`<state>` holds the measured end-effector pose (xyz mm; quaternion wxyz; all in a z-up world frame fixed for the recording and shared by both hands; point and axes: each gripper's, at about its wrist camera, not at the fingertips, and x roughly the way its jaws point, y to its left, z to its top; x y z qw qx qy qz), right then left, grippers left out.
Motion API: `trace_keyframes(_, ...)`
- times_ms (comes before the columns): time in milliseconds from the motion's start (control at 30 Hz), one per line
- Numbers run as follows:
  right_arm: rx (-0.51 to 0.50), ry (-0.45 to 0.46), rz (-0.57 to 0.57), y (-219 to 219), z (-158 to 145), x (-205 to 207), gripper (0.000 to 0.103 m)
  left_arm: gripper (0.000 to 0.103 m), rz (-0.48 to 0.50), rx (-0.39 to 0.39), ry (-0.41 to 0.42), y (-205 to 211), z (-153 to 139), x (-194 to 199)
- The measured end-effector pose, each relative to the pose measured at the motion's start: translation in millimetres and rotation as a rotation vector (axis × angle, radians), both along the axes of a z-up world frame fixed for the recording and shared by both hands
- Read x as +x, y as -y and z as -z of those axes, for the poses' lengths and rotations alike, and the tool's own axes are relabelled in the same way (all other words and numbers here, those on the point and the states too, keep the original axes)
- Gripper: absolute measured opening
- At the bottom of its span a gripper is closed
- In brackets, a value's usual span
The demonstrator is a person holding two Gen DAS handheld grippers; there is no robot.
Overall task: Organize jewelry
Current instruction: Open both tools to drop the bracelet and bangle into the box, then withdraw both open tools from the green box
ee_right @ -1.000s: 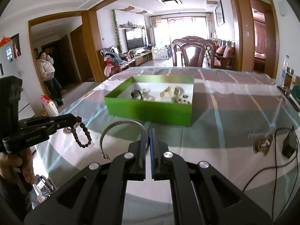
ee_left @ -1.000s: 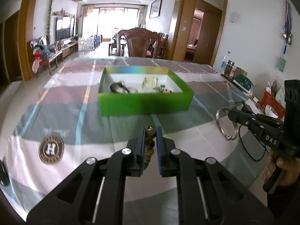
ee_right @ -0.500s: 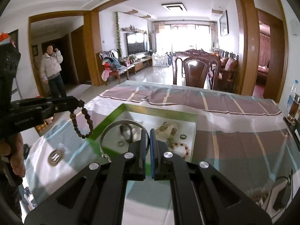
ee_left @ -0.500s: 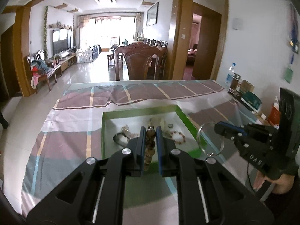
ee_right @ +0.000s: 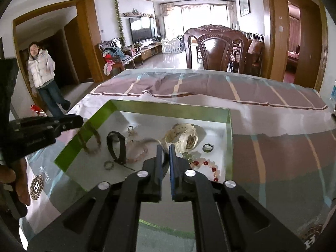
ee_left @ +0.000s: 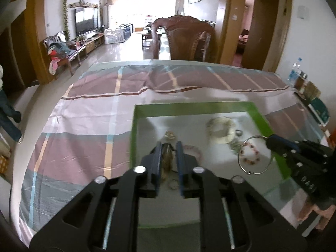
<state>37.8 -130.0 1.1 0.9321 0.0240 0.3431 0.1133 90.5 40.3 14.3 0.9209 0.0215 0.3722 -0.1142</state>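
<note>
Left gripper (ee_left: pixel 168 147) jaws had just been opening, pads off the beads (ee_left: pixel 167 159) seen in the gap, over the box (ee_left: pixel 189 106). Right gripper (ee_right: pixel 166 149) jaws had just parted a crack, with the bangle (ee_left: pixel 255 154) at its tip by the box's right wall; couldn't tell if it was still pinched. Beads likely light and limp, so pinch a bunch; bangle thin, stiff, slippery, so grip across the wire.

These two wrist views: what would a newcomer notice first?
The green box in the middle of the striped tablecloth, with a white watch and a red bead bracelet inside. Over the box, the right gripper has a silver ring hanging at its tip.
</note>
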Motion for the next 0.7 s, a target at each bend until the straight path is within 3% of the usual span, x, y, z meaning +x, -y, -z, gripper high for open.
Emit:
trace_keyframes(33, 0.0, 0.002, 0.017, 1.4, 0.9, -0.3, 0.024, 0.073, -0.032, 0.005, 0.017, -4.0, 2.6, -0.2)
trace_keyframes(67, 0.014, 0.013, 0.034, 4.5, -0.2, -3.1, 0.054, 0.089, -0.054, 0.003, 0.049, -7.7, 1.6, -3.3)
trace_keyframes(100, 0.03, 0.031, 0.049, 7.9, -2.1, -7.6, 0.08, 0.089, -0.08, -0.007, 0.103, -12.6, -0.8, -11.5)
trace_keyframes(133, 0.056, 0.081, 0.08, 13.0, -8.5, -19.0, 0.085, 0.09, -0.085, -0.013, 0.127, -15.5, -2.7, -18.5)
trace_keyframes(267, 0.096, 0.183, 0.085, 22.0, -32.9, -66.8, 0.092, 0.099, -0.069, -0.027, 0.17, -19.5, -10.6, -64.7)
trace_keyframes(300, 0.104, 0.207, 0.088, 23.6, -38.0, -82.9, 0.098, 0.099, -0.064, -0.024, 0.184, -18.4, -11.8, -76.4)
trace_keyframes(400, 0.084, 0.244, 0.089, 22.9, -45.7, -121.4, 0.1, 0.099, -0.048, -0.01, 0.183, -15.4, -10.9, -121.5)
trace_keyframes(600, 0.006, 0.208, 0.096, 12.5, -38.1, -185.0, 0.1, 0.099, -0.022, -0.132, 0.115, -9.8, 1.2, -190.8)
trace_keyframes(700, -0.016, 0.188, 0.117, 8.4, -28.4, -210.8, 0.1, 0.099, -0.048, -0.113, 0.137, -4.4, 5.7, -219.6)
